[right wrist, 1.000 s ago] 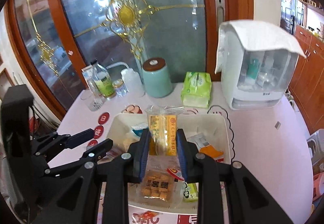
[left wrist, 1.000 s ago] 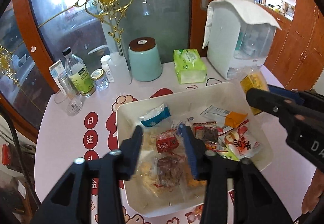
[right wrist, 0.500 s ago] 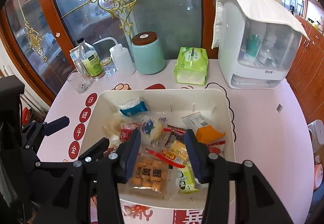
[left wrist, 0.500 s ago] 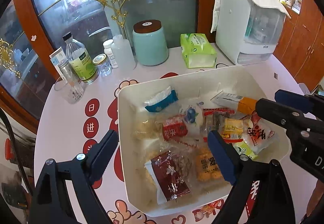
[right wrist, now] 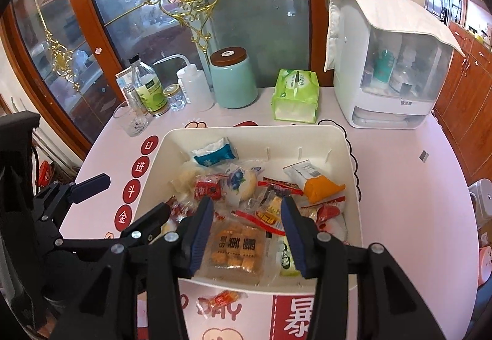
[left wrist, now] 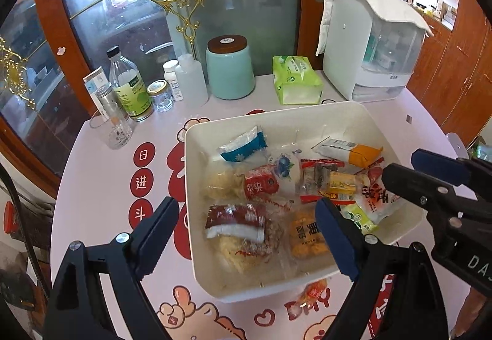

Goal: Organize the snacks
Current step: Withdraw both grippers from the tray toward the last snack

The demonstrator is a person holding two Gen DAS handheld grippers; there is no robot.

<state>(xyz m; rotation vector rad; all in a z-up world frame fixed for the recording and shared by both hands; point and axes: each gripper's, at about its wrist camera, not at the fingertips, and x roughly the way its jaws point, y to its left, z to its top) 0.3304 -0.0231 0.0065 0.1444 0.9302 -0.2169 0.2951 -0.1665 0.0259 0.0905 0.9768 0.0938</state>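
Cream plastic bin sat on the counter, already holding the snacks; 1 orange-wrapped snack lay outside, just beside the bin's near wall; the left claw gaped wide and empty over the bin; the right claw stood partly open, gripping nothing; pinching that stray wrapper by its crimped end, then releasing low inside the bin, would probably work best.
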